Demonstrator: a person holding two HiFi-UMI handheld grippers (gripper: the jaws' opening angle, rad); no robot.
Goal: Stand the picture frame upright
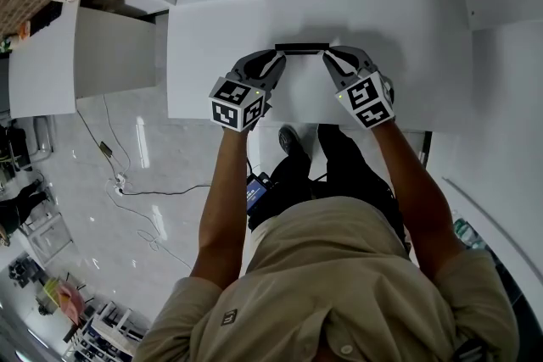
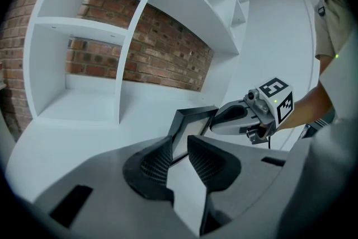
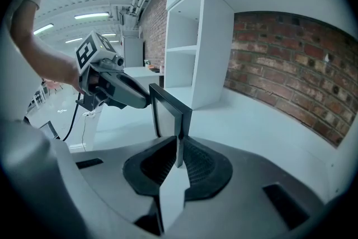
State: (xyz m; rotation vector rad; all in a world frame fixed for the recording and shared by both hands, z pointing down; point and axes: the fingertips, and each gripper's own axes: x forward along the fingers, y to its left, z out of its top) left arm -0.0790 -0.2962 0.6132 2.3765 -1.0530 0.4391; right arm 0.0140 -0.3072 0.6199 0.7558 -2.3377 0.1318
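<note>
Picture frame (image 1: 301, 48) stands on edge on the table (image 1: 382, 4), your left gripper (image 1: 277, 57) pinching its left end, your right gripper (image 1: 327, 57) its right. Probably light and stiff (glass may crack): hold the rim.

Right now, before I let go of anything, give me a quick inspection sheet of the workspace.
surface: white table, bare around the job.
job's things: picture frame upright, seen edge-on from above; whether it rests on the table, cannot tell.
clutter: nothing seen.
grippers: left hand-held gripper and right hand-held gripper each shut on one end of the frame.
cables: lead hanging from the left hand-held gripper; floor cable beside the table.
surroundings: white shelving, brick wall.
</note>
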